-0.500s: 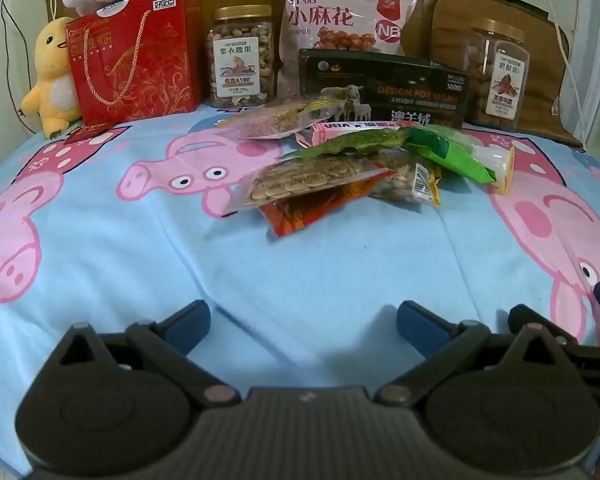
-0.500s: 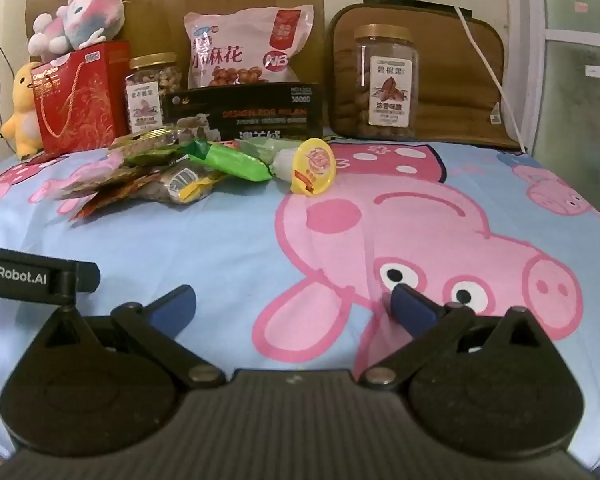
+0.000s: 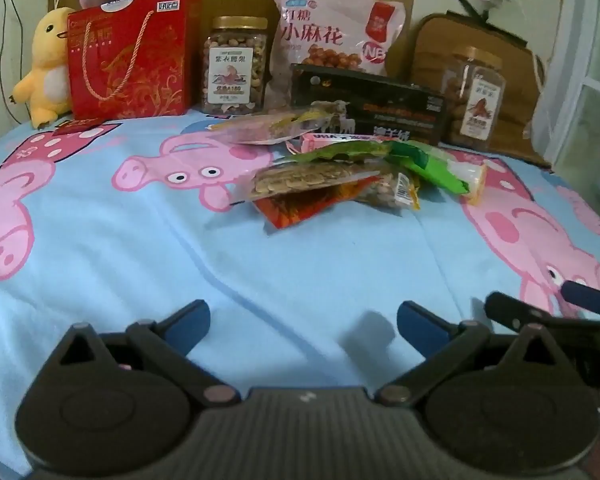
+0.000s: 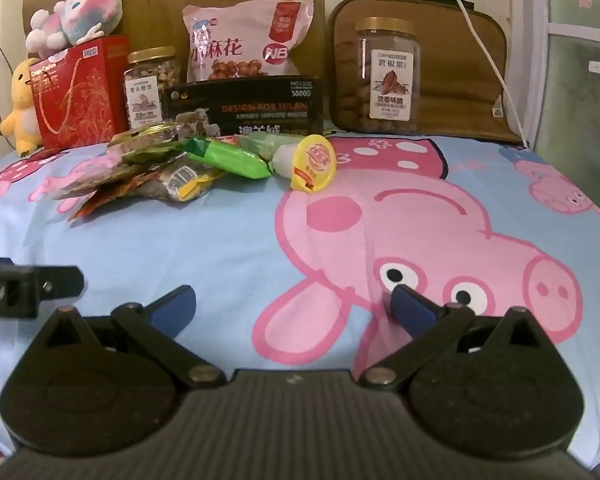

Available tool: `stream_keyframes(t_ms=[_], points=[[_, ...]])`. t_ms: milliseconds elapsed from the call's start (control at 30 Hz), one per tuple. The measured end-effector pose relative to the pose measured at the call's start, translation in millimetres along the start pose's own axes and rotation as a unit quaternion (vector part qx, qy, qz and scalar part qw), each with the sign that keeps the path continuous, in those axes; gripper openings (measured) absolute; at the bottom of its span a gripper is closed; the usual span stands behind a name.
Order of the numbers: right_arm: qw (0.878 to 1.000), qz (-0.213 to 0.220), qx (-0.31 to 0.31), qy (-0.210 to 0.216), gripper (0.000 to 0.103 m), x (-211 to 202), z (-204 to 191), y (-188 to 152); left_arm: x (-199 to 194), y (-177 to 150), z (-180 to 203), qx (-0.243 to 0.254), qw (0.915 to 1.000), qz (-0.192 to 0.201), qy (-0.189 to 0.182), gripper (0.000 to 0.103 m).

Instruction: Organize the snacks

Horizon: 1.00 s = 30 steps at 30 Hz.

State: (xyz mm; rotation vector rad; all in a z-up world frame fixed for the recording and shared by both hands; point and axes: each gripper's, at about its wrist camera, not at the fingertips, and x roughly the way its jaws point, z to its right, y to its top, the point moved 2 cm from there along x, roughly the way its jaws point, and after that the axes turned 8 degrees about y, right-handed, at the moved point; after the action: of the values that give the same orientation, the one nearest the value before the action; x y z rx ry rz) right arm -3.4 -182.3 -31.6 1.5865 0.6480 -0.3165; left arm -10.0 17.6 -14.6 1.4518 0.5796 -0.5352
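Observation:
A loose pile of small snack packets [image 3: 332, 180] lies mid-table on the blue pig-print cloth [image 3: 140, 260]; it also shows in the right wrist view [image 4: 160, 172]. It includes a green packet [image 4: 232, 158], an orange-red packet [image 3: 300, 208] and a yellow-lidded jelly cup [image 4: 312, 164]. My left gripper [image 3: 303, 322] is open and empty, low over the cloth in front of the pile. My right gripper [image 4: 292, 310] is open and empty, to the right of the left one, nearer the jelly cup.
Along the back stand a red gift bag [image 3: 130, 60], a nut jar [image 3: 236, 66], a big pink snack bag [image 3: 332, 44], a black box [image 3: 368, 106] and a second jar [image 4: 388, 74]. A yellow duck plush [image 3: 46, 68] sits at the back left. A brown cushion [image 4: 460, 68] leans behind.
The left gripper has shifted slightly; the right gripper's tip now shows further in at the left view's right edge. Both stay open. The snacks have not moved.

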Motion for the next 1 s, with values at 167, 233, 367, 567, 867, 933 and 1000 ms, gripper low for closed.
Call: stream_keyframes(t_ms=[167, 233, 367, 567, 867, 933, 1000], points=[[1.0, 0.007, 0.007, 0.007, 0.103, -1, 0, 1, -10, -12, -1, 0.009, 0.9998, 0.013, -0.01, 0.103], [1.0, 0.013, 0.005, 0.007, 0.103, -3, -1, 2, -14, -16, 0, 0.016, 0.9996, 0.019, -0.011, 0.103], [1.0, 0.013, 0.012, 0.016, 0.103, -2, 2, 4, -16, -18, -6, 0.006, 0.9992, 0.03, -0.027, 0.103], [0.999, 0.018, 0.021, 0.032, 0.103, -3, 3, 7, -15, -13, -20, -0.03, 0.9976, 0.037, -0.05, 0.103], [0.998, 0.031, 0.004, 0.053, 0.101, 0, -9, 10, -7, -7, -23, -0.015, 0.9988, 0.045, -0.015, 0.103], [0.998, 0.03, -0.001, 0.058, 0.098, 1, -13, 11, -5, -8, -20, 0.0, 0.999, 0.044, -0.007, 0.103], [0.998, 0.03, -0.006, 0.06, 0.097, 2, -16, 10, -4, -8, -17, 0.011, 0.999, 0.042, 0.001, 0.103]])
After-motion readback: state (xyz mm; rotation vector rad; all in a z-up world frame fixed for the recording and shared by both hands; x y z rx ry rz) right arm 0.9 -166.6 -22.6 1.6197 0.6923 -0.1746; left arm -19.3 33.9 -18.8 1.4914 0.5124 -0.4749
